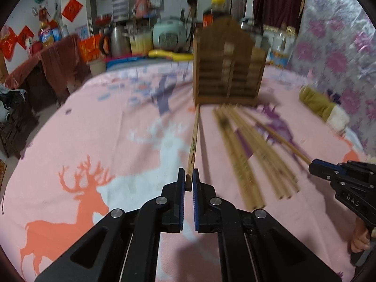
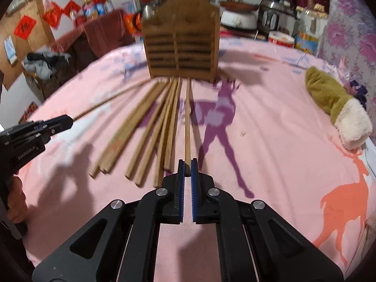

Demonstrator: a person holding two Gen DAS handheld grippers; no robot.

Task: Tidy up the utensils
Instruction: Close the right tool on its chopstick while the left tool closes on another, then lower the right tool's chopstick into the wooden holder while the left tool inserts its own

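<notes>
My left gripper is shut on the thick end of one wooden chopstick, which points away toward the wooden slatted utensil holder. My right gripper is shut on the end of another chopstick, which also points at the holder. Between the two held sticks, several loose chopsticks lie fanned on the pink cloth in front of the holder. The left gripper with its stick shows at the left of the right wrist view. At the right edge of the left wrist view is the right gripper.
The table wears a pink cloth with deer prints. An olive and cream plush mitt lies at the right. Behind the holder stand a kettle, a rice cooker, bottles and jars. A hand holds the right gripper's handle.
</notes>
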